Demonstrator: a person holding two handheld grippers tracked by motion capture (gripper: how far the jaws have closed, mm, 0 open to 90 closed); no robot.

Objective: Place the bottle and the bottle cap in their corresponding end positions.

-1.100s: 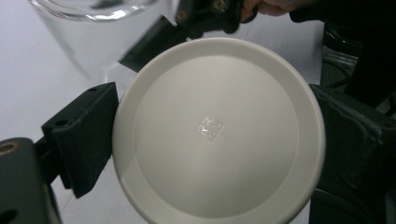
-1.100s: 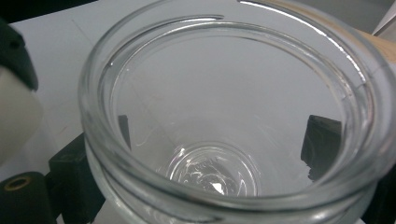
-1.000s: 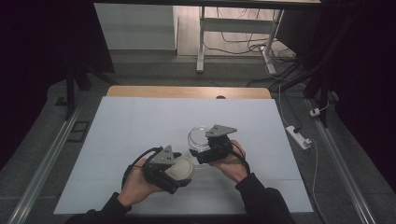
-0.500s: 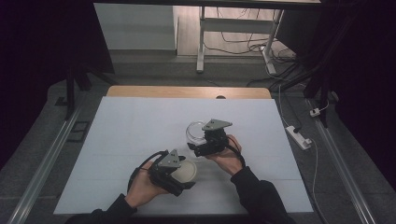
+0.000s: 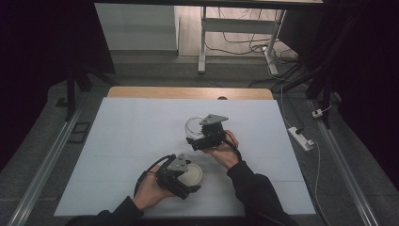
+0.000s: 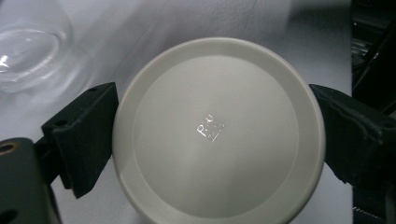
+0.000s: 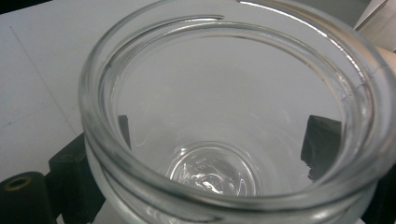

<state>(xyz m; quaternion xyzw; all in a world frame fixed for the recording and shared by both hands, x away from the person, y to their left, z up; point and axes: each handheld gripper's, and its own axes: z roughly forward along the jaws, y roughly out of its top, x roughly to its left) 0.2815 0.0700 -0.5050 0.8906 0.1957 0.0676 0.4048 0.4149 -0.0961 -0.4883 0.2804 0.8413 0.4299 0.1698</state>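
Left tool [image 5: 187,180]: near edge of the tabletop [image 5: 131,136], jaws clamped on either side of a white round lid [image 6: 218,133], flat face toward its camera.
Right tool [image 5: 196,141]: farther in, mid-tabletop, jaws gripping a clear glass jar [image 7: 224,116] by its sides, mouth open.
Spacing: lid and jar near, apart.
Far side: power strip [image 5: 301,138] on floor.

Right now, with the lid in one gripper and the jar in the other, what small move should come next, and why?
Probably carry the lid in the left gripper toward the jar in the right gripper. The jar's mouth is open and empty, and the two are still apart.
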